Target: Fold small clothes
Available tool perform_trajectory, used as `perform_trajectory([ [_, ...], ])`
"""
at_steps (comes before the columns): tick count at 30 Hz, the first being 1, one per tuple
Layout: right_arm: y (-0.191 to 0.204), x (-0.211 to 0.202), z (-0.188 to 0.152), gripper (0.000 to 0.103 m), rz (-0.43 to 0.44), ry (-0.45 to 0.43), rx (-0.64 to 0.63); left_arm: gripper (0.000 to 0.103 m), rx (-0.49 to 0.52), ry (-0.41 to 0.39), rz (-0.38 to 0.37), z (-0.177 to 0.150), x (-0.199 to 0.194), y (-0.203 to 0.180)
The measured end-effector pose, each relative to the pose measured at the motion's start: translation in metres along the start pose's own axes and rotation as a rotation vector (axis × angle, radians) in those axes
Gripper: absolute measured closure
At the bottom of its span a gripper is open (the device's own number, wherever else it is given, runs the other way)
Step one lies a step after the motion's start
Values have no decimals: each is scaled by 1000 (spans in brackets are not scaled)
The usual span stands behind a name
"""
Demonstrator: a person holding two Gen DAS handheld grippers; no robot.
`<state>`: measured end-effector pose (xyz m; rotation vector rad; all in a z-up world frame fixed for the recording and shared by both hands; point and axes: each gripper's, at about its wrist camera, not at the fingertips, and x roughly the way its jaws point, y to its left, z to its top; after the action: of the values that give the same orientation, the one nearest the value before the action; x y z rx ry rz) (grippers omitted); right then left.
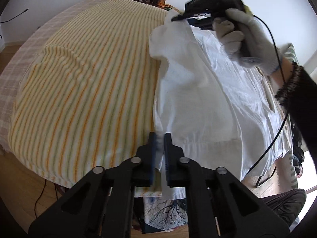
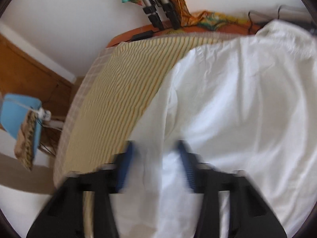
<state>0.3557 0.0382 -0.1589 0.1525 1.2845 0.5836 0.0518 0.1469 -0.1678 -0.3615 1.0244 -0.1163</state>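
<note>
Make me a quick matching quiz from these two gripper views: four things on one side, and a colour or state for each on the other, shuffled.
Things:
1. left gripper
2. right gripper
3. striped cloth
4. glove

States:
A. jaws apart
B. yellow and orange lines
C. grey
D. shut on the white garment

Pairs: 1-D, 2-A, 3-B, 4-C

Home interior | my fingers work over a table spread with a striped towel (image 1: 79, 83) | wood floor (image 1: 21, 180) lower left | white wall (image 2: 69, 19) upper left, wooden door (image 2: 25, 73) beside it
</note>
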Motion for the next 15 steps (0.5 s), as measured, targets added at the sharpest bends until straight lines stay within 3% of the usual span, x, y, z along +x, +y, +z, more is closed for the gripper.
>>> perform_trajectory([
  [5, -6, 1, -4, 100, -174, -46, -59, 102, -6, -6, -7, -1, -4, -2],
  [8, -4, -18, -5, 91, -205, -57, -58, 103, -15, -14, -20, -1, -9, -1],
  [10, 10, -39, -7, 82, -255, -84, -110, 103, -12, -24, -31, -1, -12, -2],
  [12, 30, -56, -13, 55, -212, -90, -161, 103, -12, -30, -44, -1, -14, -5],
  [15, 68, -63, -25, 46, -135, -18, -230, 103, -13, -42, -63, 0, -18, -8],
])
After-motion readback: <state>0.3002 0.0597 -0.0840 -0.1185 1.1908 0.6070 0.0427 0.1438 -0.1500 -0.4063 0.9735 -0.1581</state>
